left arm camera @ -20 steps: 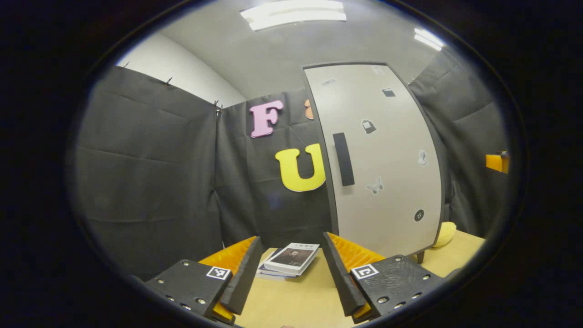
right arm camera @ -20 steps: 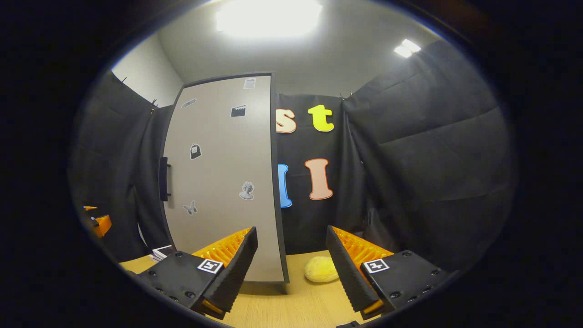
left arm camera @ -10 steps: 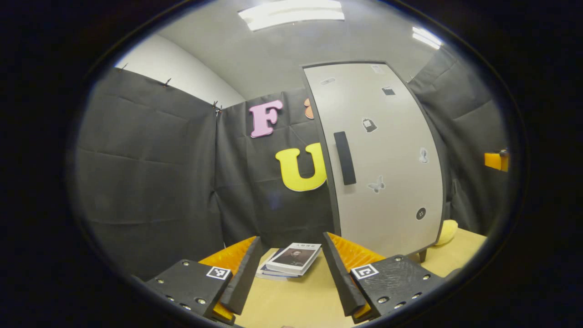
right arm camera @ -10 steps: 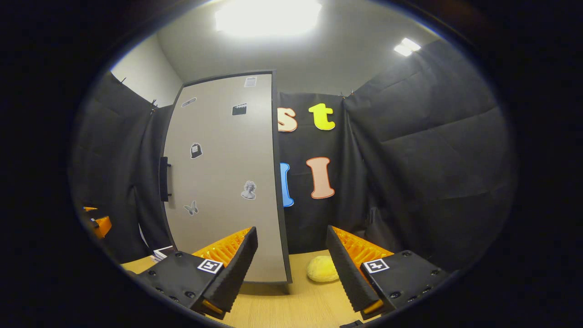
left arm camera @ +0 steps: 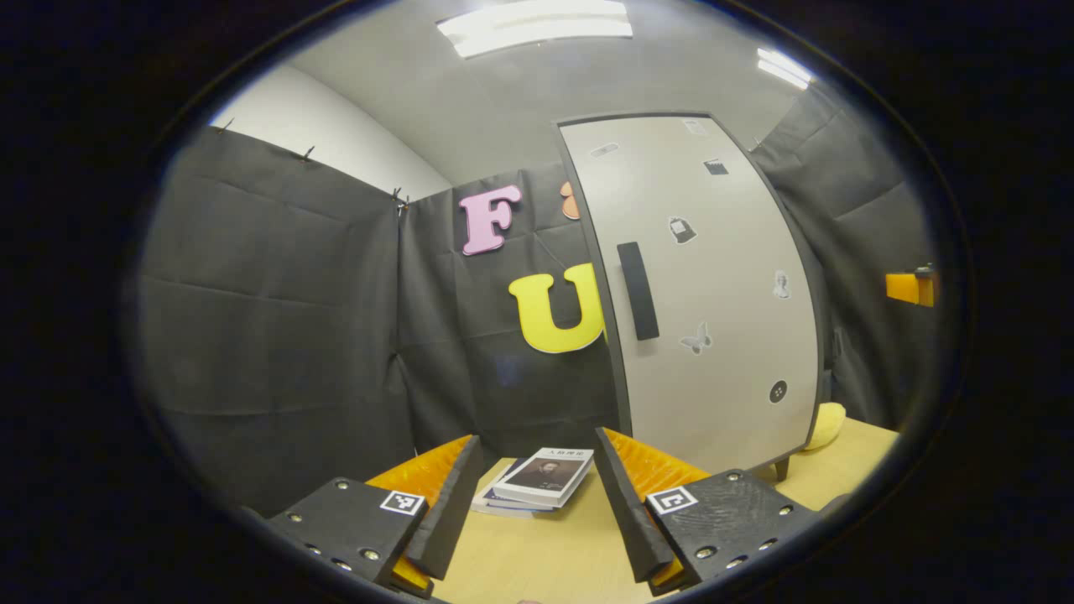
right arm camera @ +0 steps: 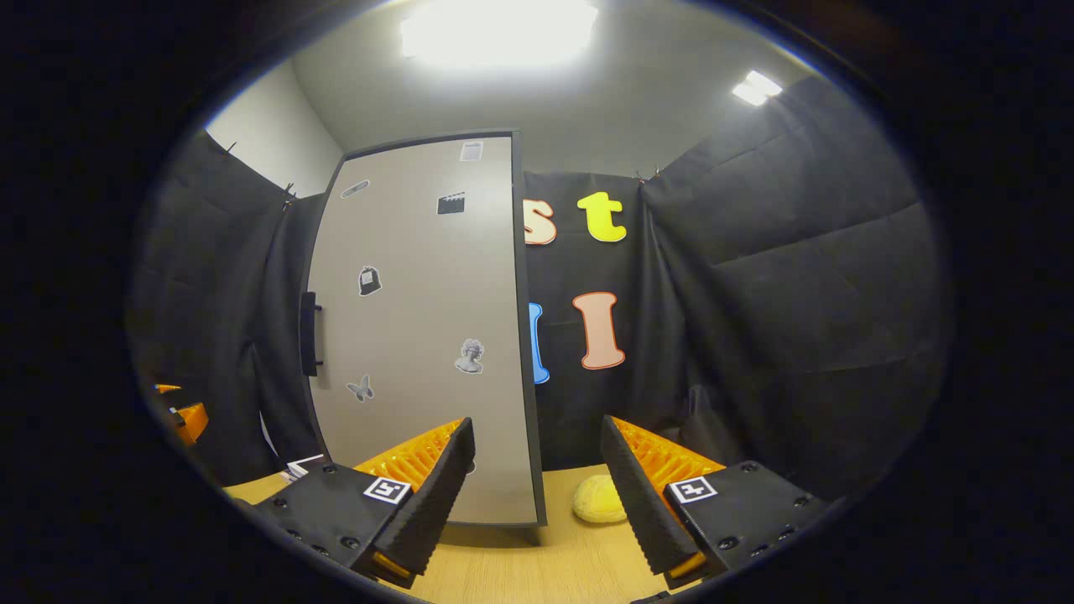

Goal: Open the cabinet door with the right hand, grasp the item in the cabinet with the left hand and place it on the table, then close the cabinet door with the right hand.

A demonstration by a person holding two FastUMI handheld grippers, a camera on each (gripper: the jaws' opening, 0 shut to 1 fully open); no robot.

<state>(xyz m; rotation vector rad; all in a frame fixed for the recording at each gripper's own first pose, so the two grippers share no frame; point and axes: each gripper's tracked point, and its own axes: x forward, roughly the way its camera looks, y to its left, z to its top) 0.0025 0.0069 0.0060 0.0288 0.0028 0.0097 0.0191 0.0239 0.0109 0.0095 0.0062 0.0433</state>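
Observation:
A tall cabinet (left arm camera: 713,319) with a pale grey door stands on the wooden table (left arm camera: 537,558). The door is closed and bears a black vertical handle (left arm camera: 638,290) near its left edge. What is inside is hidden. My left gripper (left arm camera: 537,436) is open and empty, low over the table, left of the cabinet and well short of it. In the right gripper view the cabinet (right arm camera: 419,335) fills the left half, with its handle (right arm camera: 309,334) seen edge-on. My right gripper (right arm camera: 537,424) is open and empty, facing the door's right edge from a distance.
A small stack of books (left arm camera: 537,482) lies on the table ahead of my left gripper. A yellow soft lump (right arm camera: 597,500) sits by the cabinet's right foot. Black cloth walls close in on all sides. The other gripper (left arm camera: 910,288) shows at the far right.
The cabinet has slid slightly rightward in the right gripper view, so that gripper has shifted a little to the left. The left gripper has barely moved. Both stay open.

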